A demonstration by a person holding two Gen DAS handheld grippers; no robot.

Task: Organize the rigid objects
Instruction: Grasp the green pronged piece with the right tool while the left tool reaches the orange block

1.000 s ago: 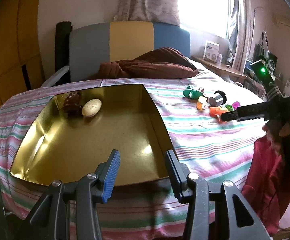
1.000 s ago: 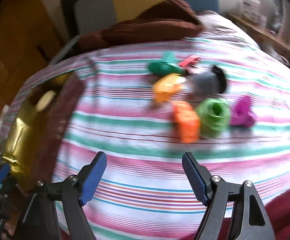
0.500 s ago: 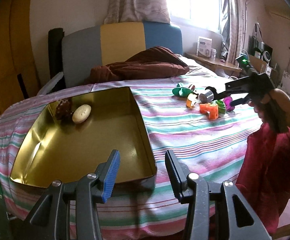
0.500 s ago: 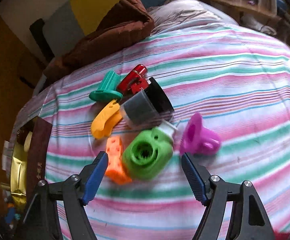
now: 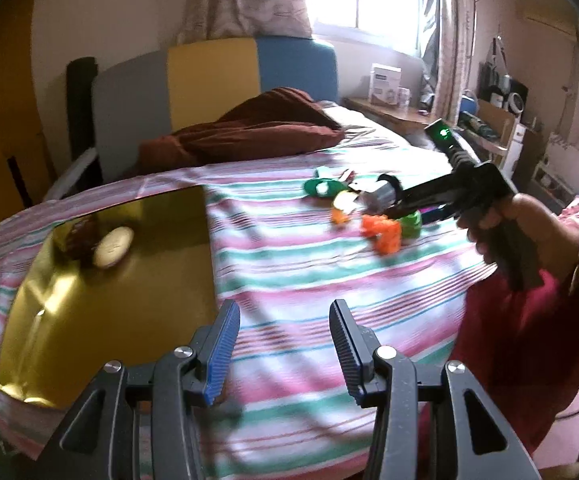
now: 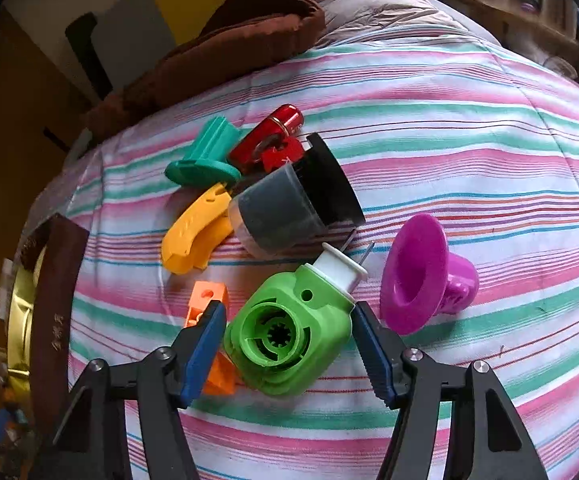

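Since a second ago the right gripper [image 6: 287,354] has come down from over bare striped bedspread [image 6: 429,128] onto the heap of plastic bits, and its jaws are closing with the green plug-in device [image 6: 289,332] between them. The blue pads look just beside its flanks; I cannot tell whether they press yet. The left gripper [image 5: 283,354] has drifted right of the gold tin tray [image 5: 129,288] and hangs open over the bedspread, holding nothing.

The likely trouble is the grip itself. The green body is rounded and lies tilted, so the pads may squeeze it out forward. The left pad also sits against the orange block [image 6: 207,300], which could get pinched or dragged along. The white plug end [image 6: 339,270] almost touches the grey cup with the black lid [image 6: 289,204], so a careless lift may roll that cup into the purple funnel-shaped piece [image 6: 421,276]. The soft bed gives under any downward push. The tray already holds a pale oval soap [image 5: 113,246] and lies well apart, so a weak grip could fail on the way.
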